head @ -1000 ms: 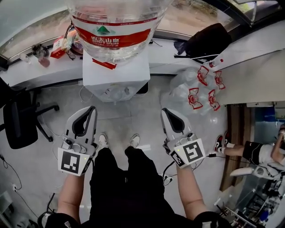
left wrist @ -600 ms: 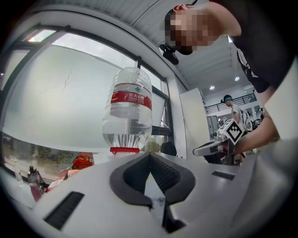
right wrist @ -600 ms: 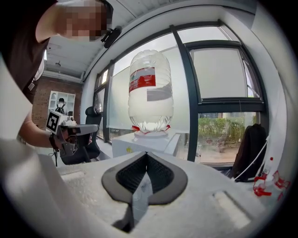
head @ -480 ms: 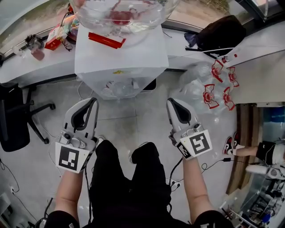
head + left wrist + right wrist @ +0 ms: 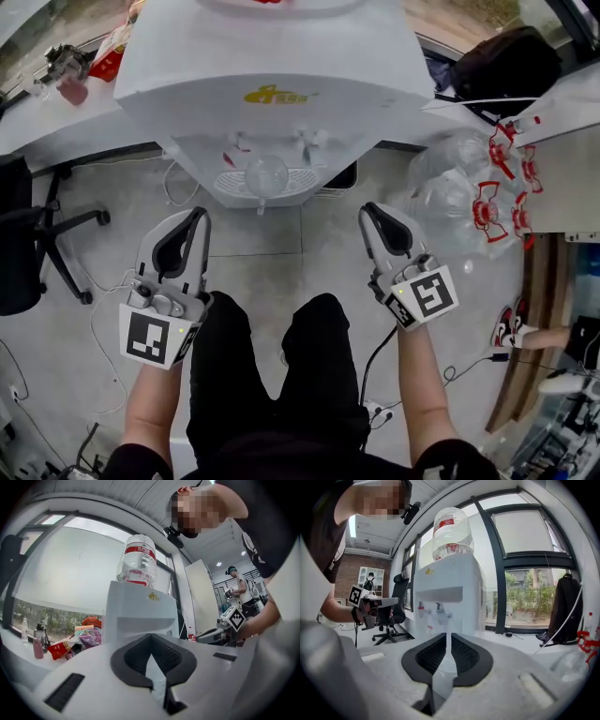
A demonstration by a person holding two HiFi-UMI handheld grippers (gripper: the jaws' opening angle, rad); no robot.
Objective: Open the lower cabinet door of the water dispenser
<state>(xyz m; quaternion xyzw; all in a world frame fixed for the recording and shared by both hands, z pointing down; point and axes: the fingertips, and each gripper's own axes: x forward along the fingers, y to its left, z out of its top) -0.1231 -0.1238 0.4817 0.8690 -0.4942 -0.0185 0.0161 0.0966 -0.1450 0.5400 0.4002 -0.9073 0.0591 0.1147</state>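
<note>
The white water dispenser (image 5: 272, 56) stands ahead of me, with two taps (image 5: 242, 142) and a round drip tray (image 5: 267, 178) under its overhang. The overhang hides its lower cabinet door in the head view, and each gripper's own body hides it in the two gripper views. My left gripper (image 5: 197, 217) is shut and empty, short of the dispenser's front on the left. My right gripper (image 5: 372, 211) is on the right, also shut with nothing between its pads. The left gripper view shows the dispenser (image 5: 136, 606) with its bottle (image 5: 139, 564) past the shut left gripper (image 5: 151, 637). The right gripper view shows the dispenser (image 5: 450, 597) dead ahead.
Several empty water bottles (image 5: 469, 187) with red handles lie on the floor to the right. A black office chair (image 5: 23, 234) stands at the left. Cables (image 5: 103, 309) run over the floor. A counter (image 5: 75, 94) with clutter runs behind the dispenser, with a black bag (image 5: 511, 56) on it.
Head and both grippers have sunk. The dispenser looms larger, the bottle has slid out of the top of the head view, and the taps and tray are now seen. Both grippers stay shut.
</note>
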